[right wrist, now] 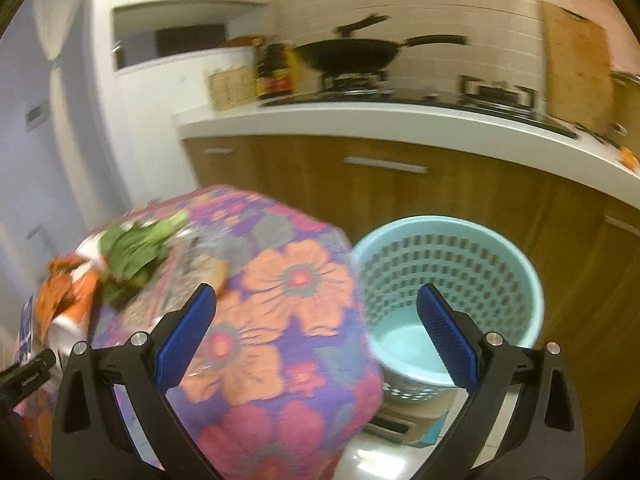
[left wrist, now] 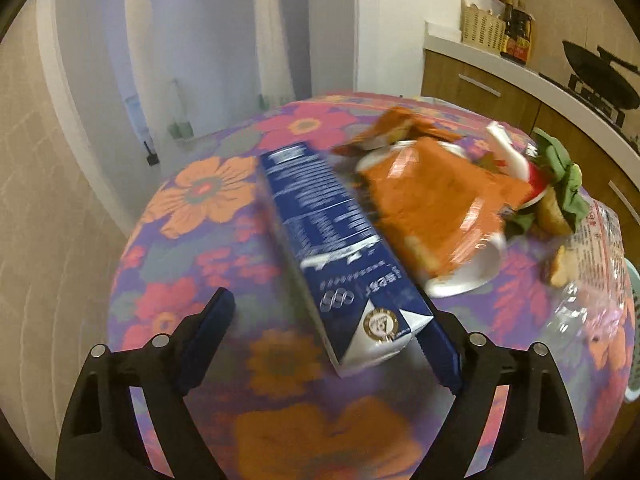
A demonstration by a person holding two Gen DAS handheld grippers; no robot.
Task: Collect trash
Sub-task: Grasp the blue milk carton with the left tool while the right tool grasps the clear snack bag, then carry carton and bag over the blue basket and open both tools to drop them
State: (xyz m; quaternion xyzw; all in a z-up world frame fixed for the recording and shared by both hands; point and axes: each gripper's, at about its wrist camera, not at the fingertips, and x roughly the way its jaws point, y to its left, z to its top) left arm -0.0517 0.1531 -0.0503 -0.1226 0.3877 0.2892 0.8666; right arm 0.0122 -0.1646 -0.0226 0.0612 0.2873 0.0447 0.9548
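Note:
A dark blue milk carton (left wrist: 340,248) lies on its side on the flowered tablecloth (left wrist: 208,200). My left gripper (left wrist: 332,336) is open; the carton's near end sits between its fingers, against the right pad (left wrist: 440,344). Behind it lie an orange snack bag (left wrist: 432,200) on a white plate (left wrist: 476,272), green leaves (left wrist: 560,176) and a clear printed wrapper (left wrist: 596,248). My right gripper (right wrist: 316,340) is open and empty over the table's corner. A light blue mesh waste basket (right wrist: 448,276) stands on the floor just right of the table (right wrist: 296,280).
Kitchen counter with wooden cabinets (right wrist: 400,184) runs behind the basket, carrying a wok (right wrist: 352,54), bottles and a wicker basket. A cutting board (right wrist: 576,76) leans on the wall. A cardboard box (right wrist: 408,424) sits under the basket. A doorway (left wrist: 208,40) lies past the table.

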